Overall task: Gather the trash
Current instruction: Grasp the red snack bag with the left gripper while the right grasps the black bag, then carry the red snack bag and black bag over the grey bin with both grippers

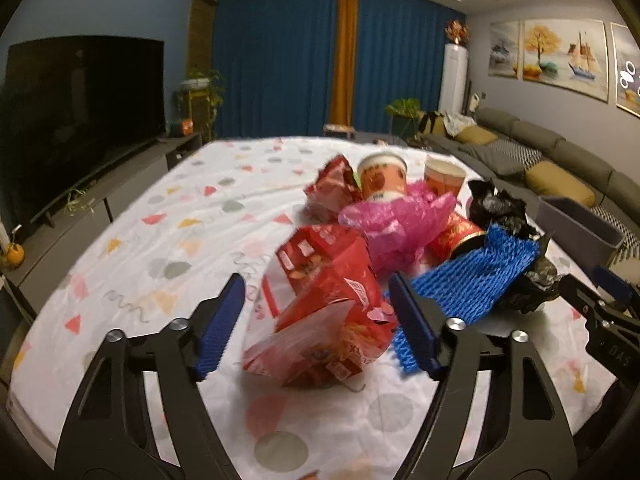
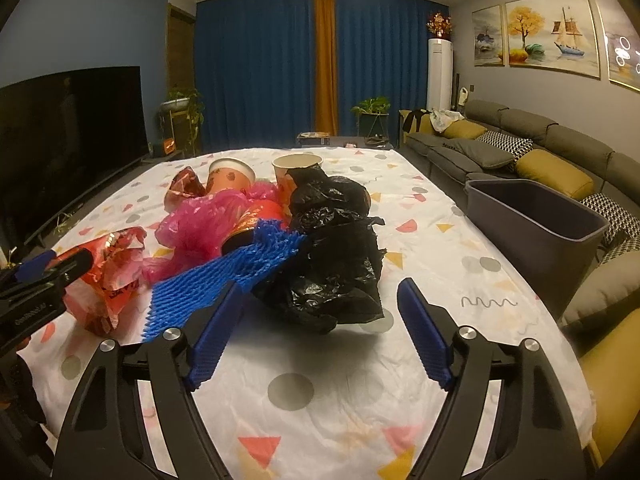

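Left wrist view: low over the bench [image 1: 120, 240], facing the curtains [image 1: 276, 60], close on the red wrapper [image 1: 324, 312].
Right wrist view: same heading, set further right, close on the black bag [image 2: 332, 256].
Shared: trash pile, cups [image 1: 382, 178], TV [image 2: 68, 128], sofa [image 2: 520, 140], bin [image 2: 532, 220].

The left gripper [image 1: 318, 320] is built from black plastic arms with long cut-out slots. Round silver screws [image 1: 455, 323] are seen at the joints. Its fingers [image 1: 222, 322] are covered with ribbed blue pads. The right gripper [image 2: 320, 330] is made the same way, with blue pads [image 2: 424, 334] and silver screws [image 2: 466, 331].
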`<action>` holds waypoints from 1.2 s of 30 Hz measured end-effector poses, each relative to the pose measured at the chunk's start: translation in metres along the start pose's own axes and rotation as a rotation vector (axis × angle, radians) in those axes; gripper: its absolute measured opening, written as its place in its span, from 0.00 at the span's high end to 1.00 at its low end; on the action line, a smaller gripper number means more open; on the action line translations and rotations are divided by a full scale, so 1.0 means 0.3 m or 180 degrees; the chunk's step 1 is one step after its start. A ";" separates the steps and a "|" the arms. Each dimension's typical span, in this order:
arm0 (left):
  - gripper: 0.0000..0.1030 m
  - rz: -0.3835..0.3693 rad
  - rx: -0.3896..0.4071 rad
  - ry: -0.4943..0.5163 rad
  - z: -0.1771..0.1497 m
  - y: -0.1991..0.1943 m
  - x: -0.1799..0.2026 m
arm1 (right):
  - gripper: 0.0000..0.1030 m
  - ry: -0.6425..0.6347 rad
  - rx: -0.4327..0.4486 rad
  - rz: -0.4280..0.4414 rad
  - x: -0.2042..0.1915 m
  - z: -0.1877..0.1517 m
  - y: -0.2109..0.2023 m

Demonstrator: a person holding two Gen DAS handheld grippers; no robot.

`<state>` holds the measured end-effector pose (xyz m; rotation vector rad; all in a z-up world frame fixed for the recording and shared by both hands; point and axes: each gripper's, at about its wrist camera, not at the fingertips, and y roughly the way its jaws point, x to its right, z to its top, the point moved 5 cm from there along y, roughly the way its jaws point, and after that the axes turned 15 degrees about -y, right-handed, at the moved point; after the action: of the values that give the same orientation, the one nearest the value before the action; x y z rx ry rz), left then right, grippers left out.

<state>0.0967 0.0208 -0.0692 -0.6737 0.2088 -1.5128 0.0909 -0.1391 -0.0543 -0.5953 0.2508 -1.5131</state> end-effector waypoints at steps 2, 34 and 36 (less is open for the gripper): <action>0.43 -0.0014 -0.0113 0.0000 -0.007 0.029 0.000 | 0.28 0.0031 -0.0044 0.0011 0.012 -0.006 0.019; 0.91 -0.0426 0.0056 0.0015 0.092 -0.056 0.073 | 0.97 0.0098 -0.0043 0.0006 0.146 -0.011 0.040; 0.91 -0.0428 0.0057 0.0037 0.096 -0.052 0.091 | 0.97 0.0127 0.0016 -0.0031 0.170 -0.002 0.016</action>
<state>0.1009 0.0038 -0.0303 -0.6759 0.1613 -1.6457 0.0982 -0.1892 -0.0467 -0.5633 0.2750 -1.5358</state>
